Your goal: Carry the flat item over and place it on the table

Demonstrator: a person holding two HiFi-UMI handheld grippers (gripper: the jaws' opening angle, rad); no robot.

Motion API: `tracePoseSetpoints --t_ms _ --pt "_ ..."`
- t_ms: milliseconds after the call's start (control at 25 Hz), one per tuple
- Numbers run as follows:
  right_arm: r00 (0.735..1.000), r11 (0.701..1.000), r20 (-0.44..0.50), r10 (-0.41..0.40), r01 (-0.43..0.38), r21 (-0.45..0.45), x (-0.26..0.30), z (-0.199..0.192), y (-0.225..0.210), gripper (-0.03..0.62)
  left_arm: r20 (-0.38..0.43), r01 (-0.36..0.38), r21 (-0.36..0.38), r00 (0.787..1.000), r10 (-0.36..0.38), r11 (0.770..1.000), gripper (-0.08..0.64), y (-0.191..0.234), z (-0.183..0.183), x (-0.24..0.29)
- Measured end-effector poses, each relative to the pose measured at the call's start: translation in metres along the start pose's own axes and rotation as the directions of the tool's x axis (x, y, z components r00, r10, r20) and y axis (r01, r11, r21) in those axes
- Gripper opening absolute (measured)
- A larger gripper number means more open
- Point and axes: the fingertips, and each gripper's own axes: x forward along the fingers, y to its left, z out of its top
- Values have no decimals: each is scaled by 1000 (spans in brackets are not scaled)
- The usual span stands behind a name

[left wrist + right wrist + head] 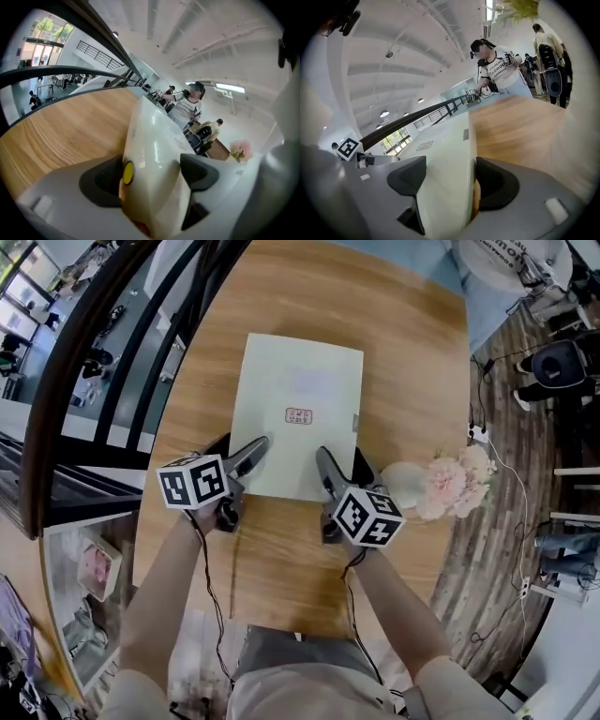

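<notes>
- Dark rubber pads (199, 171) of the left gripper (246, 457) are pinched on the near left edge of the flat item (300, 409), a smooth, glossy, cream-white rectangular sheet that bows slightly between them.
- A small yellow disc (127, 172) sits at the inner face of the left pad.
- The right gripper (336, 471) is likewise clamped on the sheet's near right edge, with dark pads (410, 180) above and below the thin, stiff rim.
- The sheet carries a small reddish printed mark (298, 415) at its centre and a grey tab (355, 421) on its right edge.
- It stretches away from the person over the middle of the table (281, 559), a rounded top of warm, straight-grained wood. Whether it rests on the wood or hangs just above it cannot be told.
- Both grey grippers angle inward toward each other, marker cubes (192, 481) facing up, and bare forearms (169, 568) reach forward from below.
- Pink flowers (457, 479) in a white vase (401, 484) stand just right of the right gripper.
- A dark curved railing (94, 362) borders the table's left side.
</notes>
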Motion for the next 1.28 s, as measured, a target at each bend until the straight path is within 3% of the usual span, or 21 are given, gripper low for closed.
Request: tracePoseSetpoints --t_ms 280,600,840,960,1120,1280 --pt "998 999 -55 -45 45 6 8 -11 -30 328 -66 -21 -27 998 19 999 374 0 -18 31" --pt "998 1000 -57 -19 17 -19 26 -8 -32 330 1 -14 -54 1000 14 998 390 13 -14 35" --pt "998 983 -29 -61 55 -174 16 6 -17 344 79 -60 82 995 53 995 407 3 -5 15" --pt "997 981 -21 -81 76 -181 2 23 -9 339 168 -97 141 983 73 985 358 -16 17 -3" --pt "1000 984 15 -28 30 -174 -23 54 22 329 229 -69 186 973 26 980 334 -55 40 -32" --pt "995 976 78 56 -38 -214 -58 96 65 310 344 -44 247 938 -45 968 298 -104 72 -80"
